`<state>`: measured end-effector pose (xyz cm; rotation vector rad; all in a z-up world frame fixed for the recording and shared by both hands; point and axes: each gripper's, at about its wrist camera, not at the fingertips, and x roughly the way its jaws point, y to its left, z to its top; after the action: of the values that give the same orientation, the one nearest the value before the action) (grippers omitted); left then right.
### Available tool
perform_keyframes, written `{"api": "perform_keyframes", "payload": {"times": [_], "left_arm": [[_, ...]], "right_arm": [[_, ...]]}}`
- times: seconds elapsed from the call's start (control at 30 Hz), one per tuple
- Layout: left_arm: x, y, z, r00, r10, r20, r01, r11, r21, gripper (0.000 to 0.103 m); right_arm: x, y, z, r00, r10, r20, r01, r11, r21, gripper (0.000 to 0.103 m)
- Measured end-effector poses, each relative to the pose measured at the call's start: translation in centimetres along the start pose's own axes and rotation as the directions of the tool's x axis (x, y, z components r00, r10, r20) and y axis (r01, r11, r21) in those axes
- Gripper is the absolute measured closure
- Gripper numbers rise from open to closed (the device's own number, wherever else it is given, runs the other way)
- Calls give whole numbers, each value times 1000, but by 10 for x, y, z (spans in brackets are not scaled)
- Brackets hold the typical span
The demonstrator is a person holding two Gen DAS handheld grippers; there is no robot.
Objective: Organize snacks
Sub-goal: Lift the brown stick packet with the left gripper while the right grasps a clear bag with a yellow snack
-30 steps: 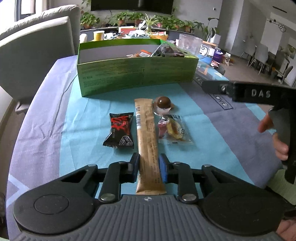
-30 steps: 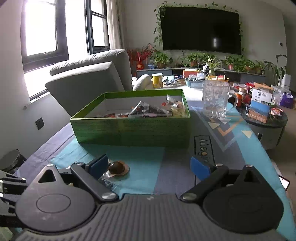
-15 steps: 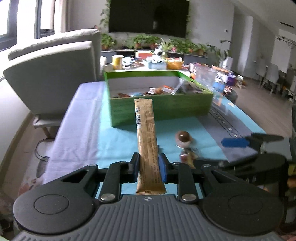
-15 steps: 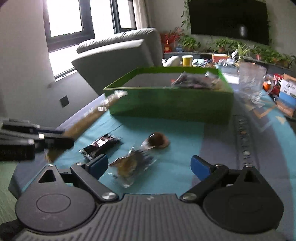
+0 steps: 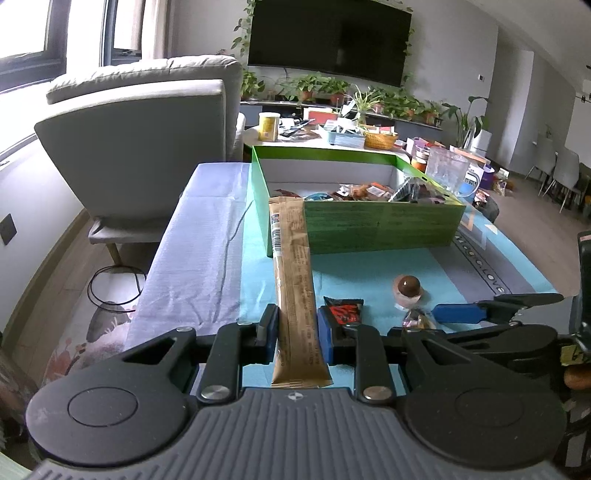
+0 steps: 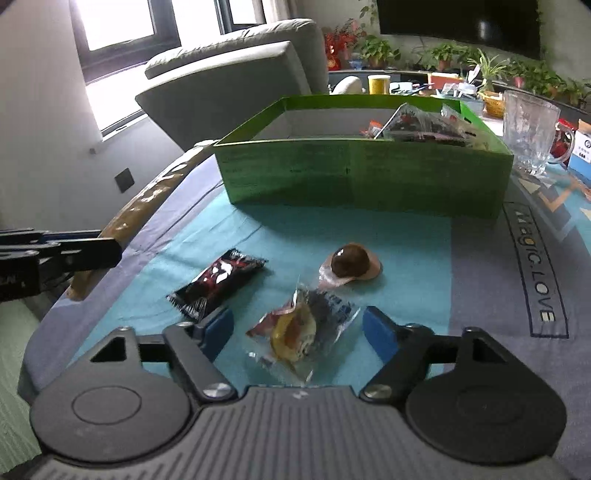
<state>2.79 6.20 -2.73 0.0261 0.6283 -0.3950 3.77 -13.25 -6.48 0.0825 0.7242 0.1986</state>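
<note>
Aloft, left fingers clamped on brown stick pack; right fingers wide apart, empty.

This is a home living room. A wall-mounted TV hangs at the top centre above a shelf of potted plants. A grey armchair sits at the left by the window, and dining chairs stand at the far right.

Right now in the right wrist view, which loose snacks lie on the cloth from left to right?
Black-and-red foil snack packet → clear plastic packet with a yellow pastry → round brown chocolate ball in its opened wrapper.
</note>
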Motion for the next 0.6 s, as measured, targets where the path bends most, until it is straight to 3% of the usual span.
{"api": "perform_keyframes", "payload": {"times": [0.2,0.4,0.6], "left_arm": [[-2,0,-1,1000,-7,10,7,1000,-10,82],[-4,0,2,1000,-10,23,10,1000,-16,82],[-5,-7,20,997,-21,73,21,1000,7,82]], "right_arm": [[4,5,4,999,-49,2,49,998,-49,60],[-8,0,4,999,-36,20,38,997,-60,60],[-30,-9,18,992,-44,119,49,998,-41,60]]}}
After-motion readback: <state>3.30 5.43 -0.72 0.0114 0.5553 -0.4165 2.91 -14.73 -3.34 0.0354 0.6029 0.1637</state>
